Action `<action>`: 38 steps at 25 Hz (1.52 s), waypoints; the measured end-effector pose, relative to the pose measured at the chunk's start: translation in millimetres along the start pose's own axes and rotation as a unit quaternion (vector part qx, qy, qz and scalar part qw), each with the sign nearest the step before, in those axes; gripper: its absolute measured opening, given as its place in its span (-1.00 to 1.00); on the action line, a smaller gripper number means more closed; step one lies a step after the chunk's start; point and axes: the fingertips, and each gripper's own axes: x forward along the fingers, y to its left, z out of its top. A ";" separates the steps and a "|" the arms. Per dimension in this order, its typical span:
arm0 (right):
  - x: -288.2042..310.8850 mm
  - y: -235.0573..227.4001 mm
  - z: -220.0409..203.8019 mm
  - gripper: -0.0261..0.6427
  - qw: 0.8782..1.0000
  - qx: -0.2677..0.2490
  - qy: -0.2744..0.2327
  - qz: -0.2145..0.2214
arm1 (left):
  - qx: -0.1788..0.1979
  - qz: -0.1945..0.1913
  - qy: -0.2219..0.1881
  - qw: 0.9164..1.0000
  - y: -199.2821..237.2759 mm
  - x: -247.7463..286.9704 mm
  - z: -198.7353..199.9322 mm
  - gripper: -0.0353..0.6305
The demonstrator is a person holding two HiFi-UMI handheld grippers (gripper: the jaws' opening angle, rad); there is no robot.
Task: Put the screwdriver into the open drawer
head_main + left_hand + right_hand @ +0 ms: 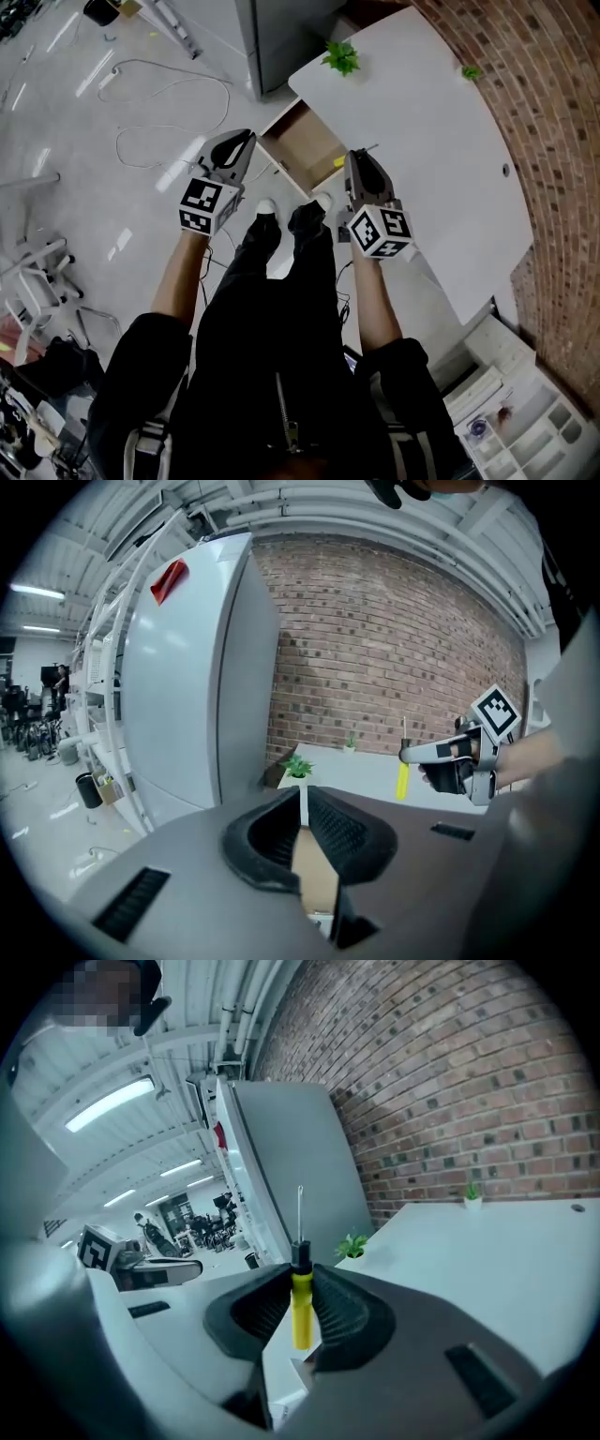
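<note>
A screwdriver (301,1309) with a yellow handle, a black collar and a thin shaft stands upright between the pads of my right gripper (301,1283), which is shut on its handle. In the head view the right gripper (357,161) hovers at the right edge of the open drawer (302,148), a shallow tan box pulled out from under the white table (431,141). My left gripper (246,139) hangs to the drawer's left, its jaws together with nothing in them. From the left gripper view (302,801) the screwdriver (402,778) shows at the right.
A tall grey cabinet (281,37) stands beside the table's far end. A green plant (341,58) sits on the table corner above the drawer, a smaller plant (471,71) near the brick wall (553,141). Cables (169,103) trail over the floor at the left.
</note>
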 end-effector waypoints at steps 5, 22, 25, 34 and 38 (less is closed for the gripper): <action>30.4 -0.1 -31.8 -0.68 0.998 -0.006 0.049 0.034 | -0.018 0.032 0.023 0.999 10.7 -14.6 -34.9 -0.76; 151.5 -14.9 -199.4 -0.68 0.957 -0.112 0.246 0.102 | -0.087 0.105 0.063 0.989 44.3 -26.4 -135.4 -0.76; 173.0 -26.0 -233.2 -0.68 0.952 -0.112 0.269 0.097 | -0.095 0.109 0.071 0.987 51.0 -26.2 -153.6 -0.76; 220.7 -75.6 -320.6 -0.68 0.929 -0.093 0.351 0.075 | -0.127 0.135 0.091 0.978 53.2 -26.8 -201.3 -0.76; 227.1 -87.1 -351.8 -0.68 0.915 -0.102 0.384 0.066 | -0.139 0.145 0.104 0.974 53.2 -29.9 -223.2 -0.76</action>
